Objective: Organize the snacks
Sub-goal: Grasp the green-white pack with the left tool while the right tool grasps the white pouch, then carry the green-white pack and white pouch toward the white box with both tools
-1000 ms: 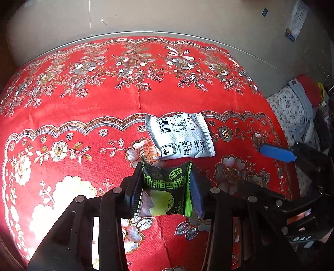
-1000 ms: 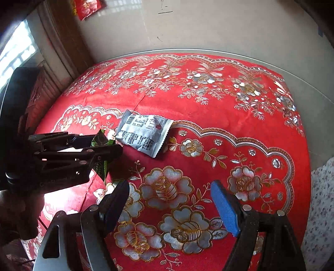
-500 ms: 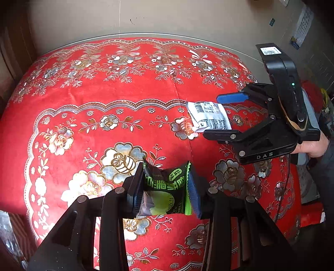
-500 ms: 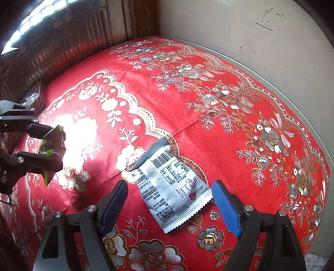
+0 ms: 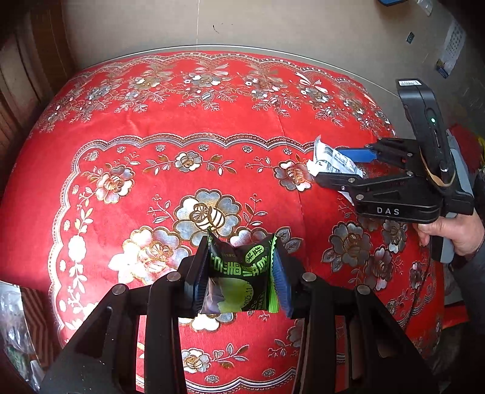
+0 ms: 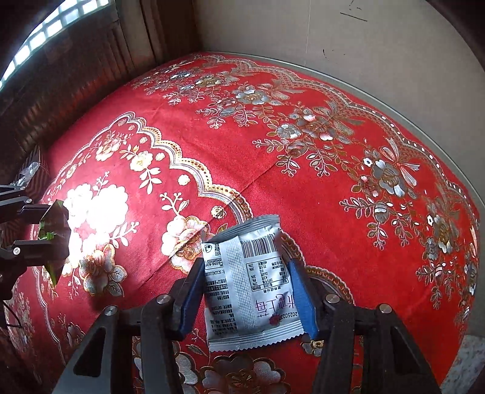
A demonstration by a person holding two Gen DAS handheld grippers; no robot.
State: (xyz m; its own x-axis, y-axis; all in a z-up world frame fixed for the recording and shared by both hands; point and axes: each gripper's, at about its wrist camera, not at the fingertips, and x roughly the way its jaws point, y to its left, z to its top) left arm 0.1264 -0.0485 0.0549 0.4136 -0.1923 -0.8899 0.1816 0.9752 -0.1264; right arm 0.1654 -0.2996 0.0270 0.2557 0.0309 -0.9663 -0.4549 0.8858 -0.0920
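My left gripper (image 5: pixel 239 282) is shut on a black and green snack packet (image 5: pixel 242 278) and holds it above the red flowered tablecloth (image 5: pixel 182 121). The packet also shows at the left edge of the right wrist view (image 6: pixel 53 233). My right gripper (image 6: pixel 248 294) has closed its blue pads on both sides of a silver-white snack packet (image 6: pixel 245 288), whose far end tilts up off the cloth. In the left wrist view the right gripper (image 5: pixel 336 169) sits at the right with the silver packet (image 5: pixel 332 159) between its fingers.
The round table has a metal rim (image 6: pixel 424 112) against a beige wall (image 5: pixel 242 24). Dark wooden panelling (image 6: pixel 75 75) stands at the left. Clear bags (image 5: pixel 15 327) lie beyond the table's left edge. Cloth and clutter (image 5: pixel 466 139) sit at the right.
My right gripper has moved in over the silver packet and closed on it, lifting its far end. My left gripper has carried the green packet further left and back.
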